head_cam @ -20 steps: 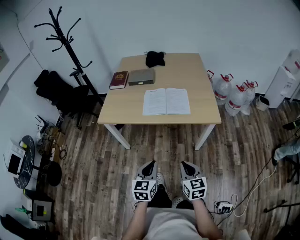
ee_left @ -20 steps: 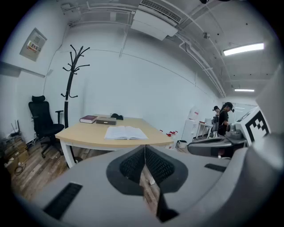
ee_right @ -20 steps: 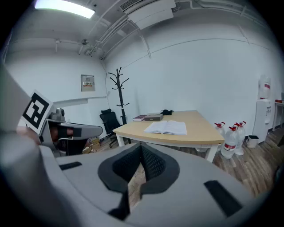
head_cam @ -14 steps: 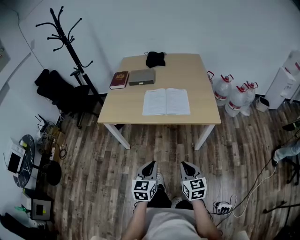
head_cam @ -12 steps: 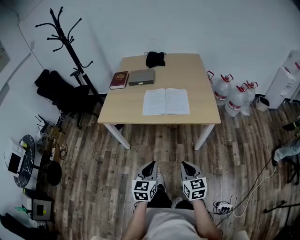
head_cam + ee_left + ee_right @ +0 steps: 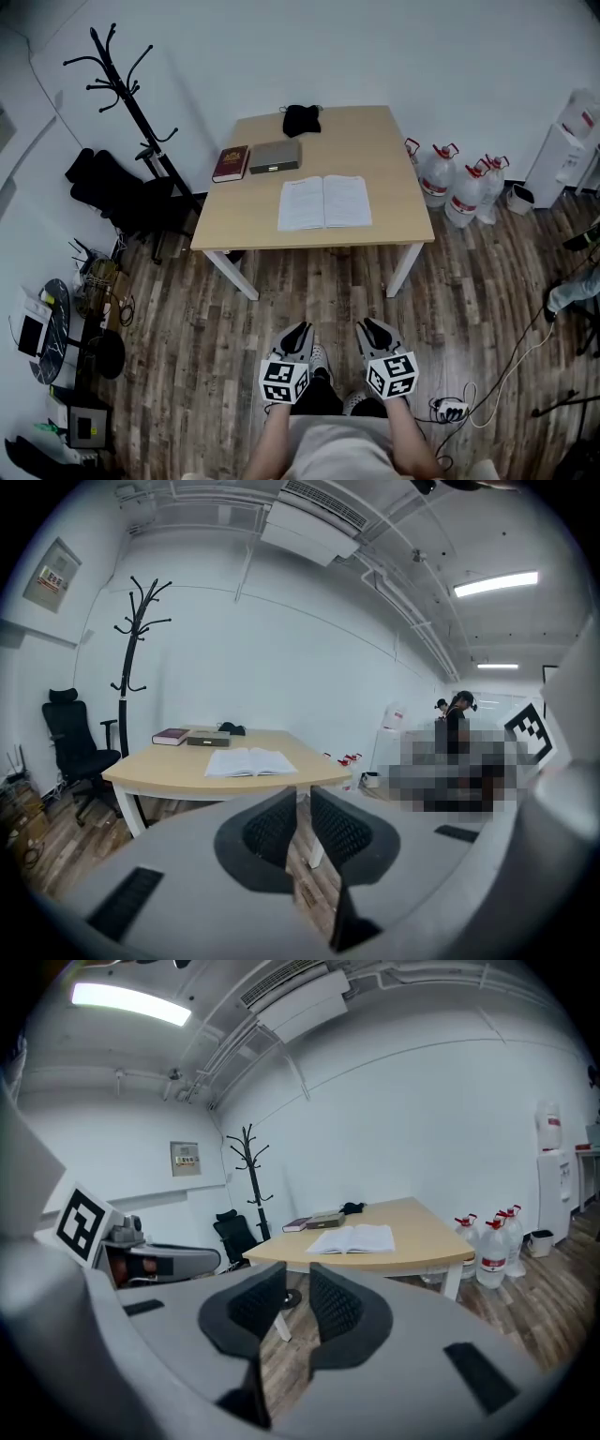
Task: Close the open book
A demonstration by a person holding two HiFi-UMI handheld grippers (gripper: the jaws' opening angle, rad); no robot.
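Not started: open book untouched.
It lies spread on the table, well apart from both grippers. Empty jaws: left gripper pinched together, right gripper a narrow gap. Approach and flip remain.

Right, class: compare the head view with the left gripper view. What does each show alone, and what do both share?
Only the head view shows the power strip on the floor. Only the left gripper view shows the ceiling light and the air conditioner. Both show the open book, the table, the red book and the coat stand.
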